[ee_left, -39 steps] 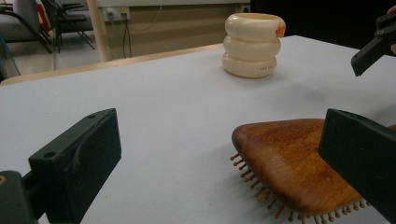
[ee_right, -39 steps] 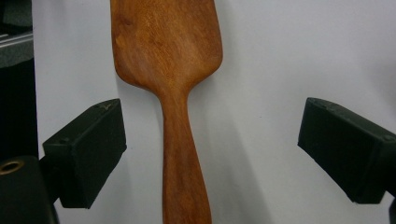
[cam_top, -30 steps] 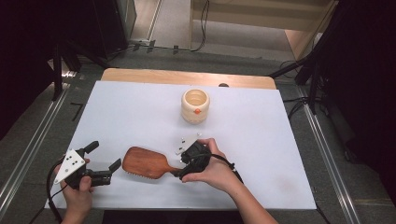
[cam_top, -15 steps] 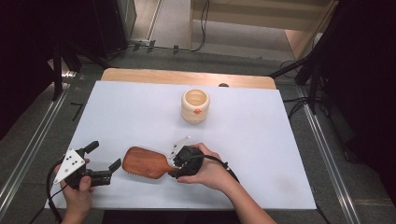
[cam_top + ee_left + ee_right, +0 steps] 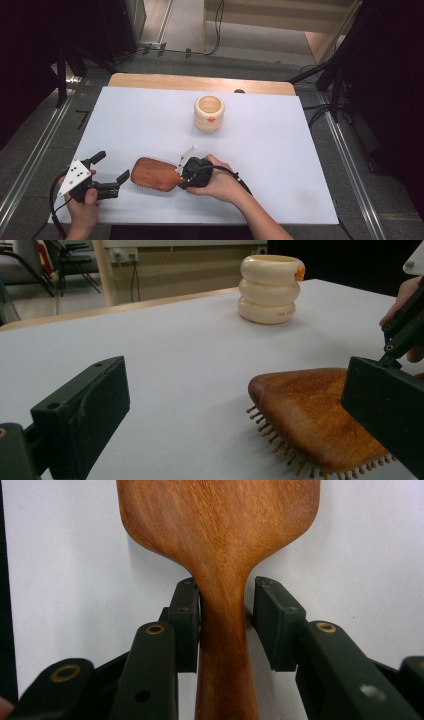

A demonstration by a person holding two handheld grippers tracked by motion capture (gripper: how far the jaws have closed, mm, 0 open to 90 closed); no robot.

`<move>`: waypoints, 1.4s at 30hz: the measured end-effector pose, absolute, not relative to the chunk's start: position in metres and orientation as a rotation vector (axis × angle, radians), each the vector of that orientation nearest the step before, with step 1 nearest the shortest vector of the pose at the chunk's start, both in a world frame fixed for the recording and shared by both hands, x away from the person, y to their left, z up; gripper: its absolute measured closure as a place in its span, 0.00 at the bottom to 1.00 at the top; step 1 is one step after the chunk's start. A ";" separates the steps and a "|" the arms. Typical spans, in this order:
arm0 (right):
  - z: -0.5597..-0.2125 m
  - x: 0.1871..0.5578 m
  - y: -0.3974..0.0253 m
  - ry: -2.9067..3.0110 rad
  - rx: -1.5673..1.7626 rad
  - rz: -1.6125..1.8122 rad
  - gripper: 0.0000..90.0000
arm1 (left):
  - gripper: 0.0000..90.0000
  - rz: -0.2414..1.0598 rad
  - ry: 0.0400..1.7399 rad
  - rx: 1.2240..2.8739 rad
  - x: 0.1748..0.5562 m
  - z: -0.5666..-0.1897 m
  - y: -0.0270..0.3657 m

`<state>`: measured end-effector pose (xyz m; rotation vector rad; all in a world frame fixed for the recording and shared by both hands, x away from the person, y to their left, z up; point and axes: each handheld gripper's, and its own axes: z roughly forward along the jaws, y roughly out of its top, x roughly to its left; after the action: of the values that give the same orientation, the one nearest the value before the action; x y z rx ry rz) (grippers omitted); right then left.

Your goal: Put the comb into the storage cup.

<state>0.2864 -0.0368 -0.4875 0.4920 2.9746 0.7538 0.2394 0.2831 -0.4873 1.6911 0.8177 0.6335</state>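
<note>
Right claw [image 5: 223, 625] straddling smooth wooden hairbrush [image 5: 220, 525] neck (bristles down), jaws apart

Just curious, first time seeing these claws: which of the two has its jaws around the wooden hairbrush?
The right gripper: its jaws flank the hairbrush handle. The left gripper sits open beside the brush head.

small dark print on the cream holder [image 5: 269, 288] is too blurred to read.

Right gripper [image 5: 186, 172] sits farther left than a second ago, its hand [image 5: 220, 182] turned so the wrist trails to the near right; wooden hairbrush [image 5: 156, 174] lies slightly nearer and more level, its rounded end closer to the left gripper [image 5: 111, 176].
</note>
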 end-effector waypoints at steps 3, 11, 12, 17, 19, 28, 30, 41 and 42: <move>-0.488 0.285 -0.035 2.967 0.475 0.750 0.75 | 0.00 0.634 0.817 1.692 0.239 -0.487 0.283; -0.488 0.282 -0.037 2.964 0.465 0.768 0.78 | 0.00 0.634 0.818 1.694 0.239 -0.487 0.283; -0.489 0.283 -0.037 2.960 0.438 0.789 0.78 | 0.00 0.633 0.818 1.693 0.239 -0.487 0.283; -0.491 0.280 -0.040 2.925 0.442 0.832 0.79 | 0.00 0.633 0.818 1.692 0.239 -0.487 0.283; -0.491 0.278 -0.041 2.919 0.462 0.846 0.78 | 0.00 0.632 0.817 1.692 0.239 -0.487 0.283; -0.493 0.275 -0.048 2.884 0.455 0.906 0.78 | 0.00 0.629 0.819 1.687 0.239 -0.487 0.283; -0.493 0.274 -0.050 2.872 0.456 0.921 0.78 | 0.00 0.629 0.819 1.687 0.239 -0.487 0.283; -0.483 0.268 -0.069 2.780 0.515 1.044 0.78 | 0.00 0.628 0.818 1.685 0.239 -0.487 0.283; -0.482 0.268 -0.071 2.769 0.519 1.056 0.78 | 0.00 0.628 0.819 1.684 0.239 -0.487 0.283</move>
<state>0.2685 -0.0713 -0.4822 0.5188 2.7695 1.0560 0.2391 0.2834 -0.4869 1.6845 0.8194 0.6284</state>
